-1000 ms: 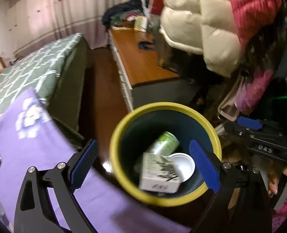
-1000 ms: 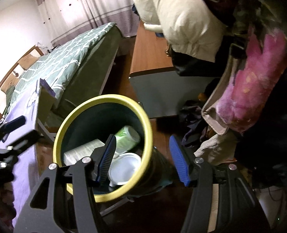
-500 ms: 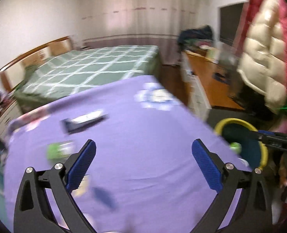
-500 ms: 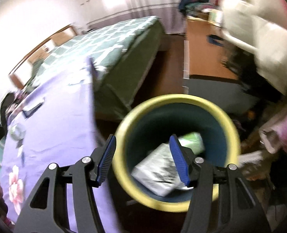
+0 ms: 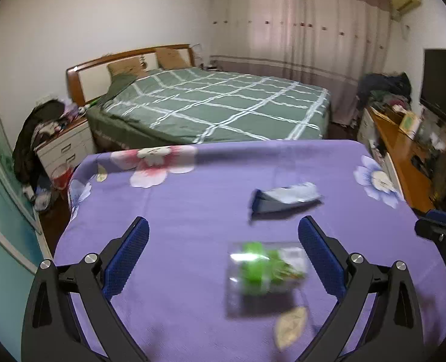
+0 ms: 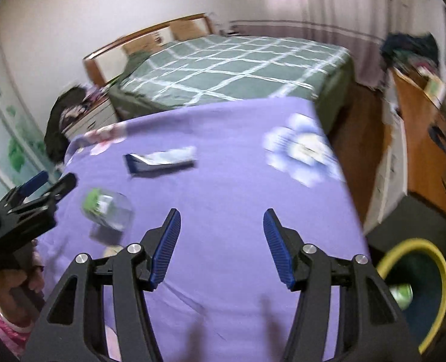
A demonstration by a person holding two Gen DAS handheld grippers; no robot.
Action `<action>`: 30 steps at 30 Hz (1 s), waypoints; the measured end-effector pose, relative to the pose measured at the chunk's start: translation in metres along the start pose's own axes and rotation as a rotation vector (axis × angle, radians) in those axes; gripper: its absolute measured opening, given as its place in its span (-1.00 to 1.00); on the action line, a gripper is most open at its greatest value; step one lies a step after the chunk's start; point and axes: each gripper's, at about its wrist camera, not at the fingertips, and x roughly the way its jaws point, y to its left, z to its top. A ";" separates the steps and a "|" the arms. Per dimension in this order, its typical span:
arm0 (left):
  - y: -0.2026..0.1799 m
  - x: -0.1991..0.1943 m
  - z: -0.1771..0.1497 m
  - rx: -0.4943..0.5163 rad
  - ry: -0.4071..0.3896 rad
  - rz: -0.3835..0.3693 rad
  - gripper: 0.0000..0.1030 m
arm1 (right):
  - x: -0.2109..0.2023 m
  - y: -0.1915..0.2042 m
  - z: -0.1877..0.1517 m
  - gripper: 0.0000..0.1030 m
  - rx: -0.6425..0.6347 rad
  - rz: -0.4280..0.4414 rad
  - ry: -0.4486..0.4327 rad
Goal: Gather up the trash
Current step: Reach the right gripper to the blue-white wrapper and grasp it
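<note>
Both claws, left gripper (image 5: 223,259) and right gripper (image 6: 222,241), gape empty, so we could easily squash or skid that clear crinkly green-labelled plastic bottle (image 5: 265,274) off the purple flowered tablecloth (image 5: 192,211).

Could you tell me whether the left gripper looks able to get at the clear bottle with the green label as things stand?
Probably yes. The left gripper is open and empty, and the clear bottle lies on the purple cloth just ahead, nearer its right finger. Nothing stands between them; the dark wrapper lies farther back.
</note>
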 end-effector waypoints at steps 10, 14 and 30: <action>0.037 0.018 -0.009 -0.078 0.009 0.040 0.89 | 0.078 0.078 0.044 -0.30 -0.153 0.050 0.058; 0.045 0.018 -0.009 -0.104 0.001 0.045 0.89 | 0.099 0.095 0.053 -0.45 -0.182 0.079 0.077; 0.060 0.030 -0.014 -0.160 0.027 0.068 0.89 | 0.151 0.125 0.068 -0.43 -0.276 0.067 0.134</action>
